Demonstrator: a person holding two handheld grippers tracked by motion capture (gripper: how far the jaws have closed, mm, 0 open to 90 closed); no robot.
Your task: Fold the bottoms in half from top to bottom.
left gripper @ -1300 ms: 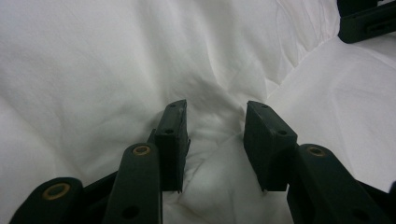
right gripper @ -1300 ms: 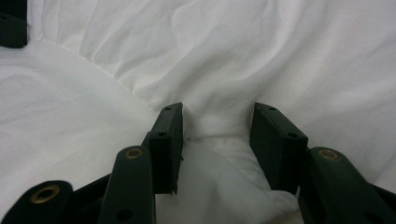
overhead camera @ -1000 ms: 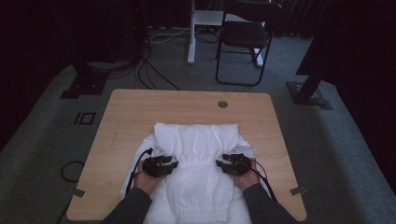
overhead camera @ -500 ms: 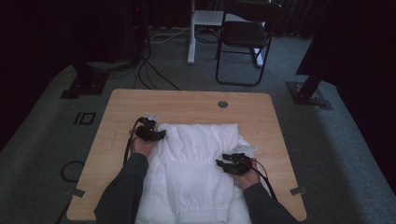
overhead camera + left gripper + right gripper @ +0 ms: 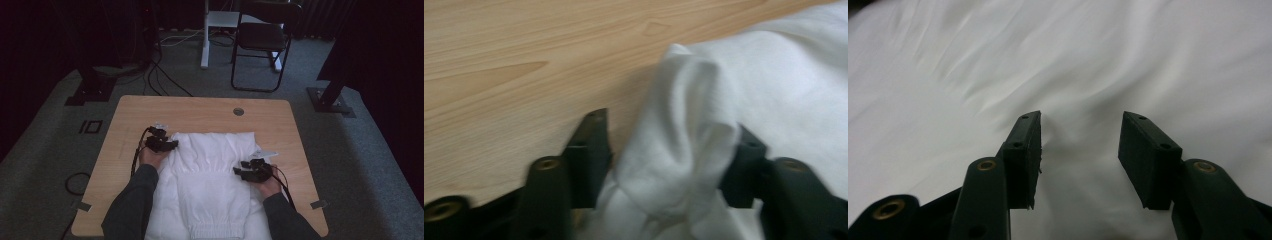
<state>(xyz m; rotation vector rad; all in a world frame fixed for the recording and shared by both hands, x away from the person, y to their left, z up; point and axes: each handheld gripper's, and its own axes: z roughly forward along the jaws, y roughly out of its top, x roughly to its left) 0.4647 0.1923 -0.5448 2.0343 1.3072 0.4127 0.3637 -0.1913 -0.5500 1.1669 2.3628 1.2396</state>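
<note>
- White garment (image 5: 212,170) is spread on the wooden table (image 5: 200,107), covering the near middle part and running off toward the near edge. It's folded over on itself, with a ribbed hem at the near end.
- Left gripper (image 5: 161,144) sits at the far-left corner of the garment. In the left gripper view a bunched fold of the white cloth (image 5: 679,150) stands between the two black jaws. The jaws have just been closing in on it, and the cloth fills most of the gap, though I can't tell for sure that both pads are pressing.
- Right gripper (image 5: 252,171) is over on the right side of the garment, nearer than the left one. The right gripper (image 5: 1080,150) has its jaws apart, just been widening, with only flat cloth beneath, nothing pinched.
- Both forearms come in from the near edge in dark sleeves (image 5: 132,205).
</note>
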